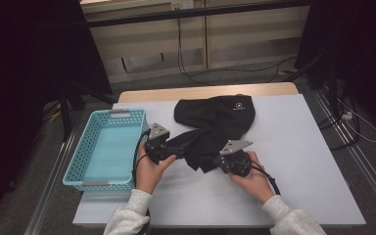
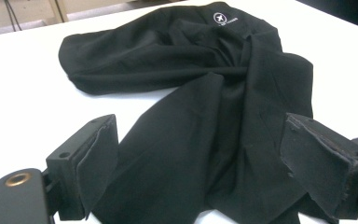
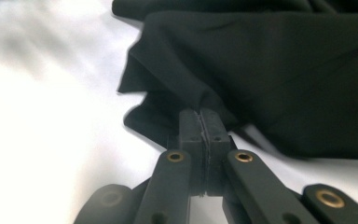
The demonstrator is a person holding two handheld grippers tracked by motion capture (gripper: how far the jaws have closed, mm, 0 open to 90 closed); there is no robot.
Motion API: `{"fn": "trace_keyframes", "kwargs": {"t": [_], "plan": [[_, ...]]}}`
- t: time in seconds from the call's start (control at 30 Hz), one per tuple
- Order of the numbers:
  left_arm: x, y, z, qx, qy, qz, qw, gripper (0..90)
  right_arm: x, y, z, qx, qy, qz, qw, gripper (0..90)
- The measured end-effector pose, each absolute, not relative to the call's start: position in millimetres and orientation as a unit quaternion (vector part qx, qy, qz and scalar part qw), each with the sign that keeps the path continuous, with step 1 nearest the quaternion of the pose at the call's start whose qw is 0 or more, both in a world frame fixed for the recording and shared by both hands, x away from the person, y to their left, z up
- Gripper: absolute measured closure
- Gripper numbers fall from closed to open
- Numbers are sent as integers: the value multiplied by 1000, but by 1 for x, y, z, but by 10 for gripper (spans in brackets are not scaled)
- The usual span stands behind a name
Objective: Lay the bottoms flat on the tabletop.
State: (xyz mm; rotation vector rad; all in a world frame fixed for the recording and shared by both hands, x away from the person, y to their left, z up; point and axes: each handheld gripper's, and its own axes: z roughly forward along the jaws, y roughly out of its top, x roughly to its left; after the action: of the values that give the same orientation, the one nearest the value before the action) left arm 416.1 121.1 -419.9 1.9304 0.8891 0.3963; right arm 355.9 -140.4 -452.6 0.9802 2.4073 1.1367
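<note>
A black garment point(image 1: 215, 117) with a small white round logo lies crumpled on the white table point(image 1: 298, 156). One flap of it trails toward the person. In the right gripper view, my right gripper point(image 3: 199, 114) is shut on the garment point(image 3: 284, 70), pinching a fold at its near edge. The high view has this gripper point(image 1: 214, 159) at the flap's near right corner. My left gripper point(image 2: 200, 135) is open, and its pads stand apart on either side of the garment's point(image 2: 191, 93) flap without pressing on it. From above, the left gripper point(image 1: 182, 143) sits at the flap's left side.
A turquoise plastic basket point(image 1: 78, 161) stands on the table's left part, close beside the left hand. Bare white table spreads to the right and front of the garment. Beyond the table's far edge, cables lie on the floor.
</note>
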Motion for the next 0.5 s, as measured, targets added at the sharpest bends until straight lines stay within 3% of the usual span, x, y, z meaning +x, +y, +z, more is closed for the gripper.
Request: {"fn": "trace_keyframes", "kwargs": {"t": [0.5], "plan": [[420,106,-424,802,345,142,466,126,324,-204,-440,366,826,407,134,900]]}}
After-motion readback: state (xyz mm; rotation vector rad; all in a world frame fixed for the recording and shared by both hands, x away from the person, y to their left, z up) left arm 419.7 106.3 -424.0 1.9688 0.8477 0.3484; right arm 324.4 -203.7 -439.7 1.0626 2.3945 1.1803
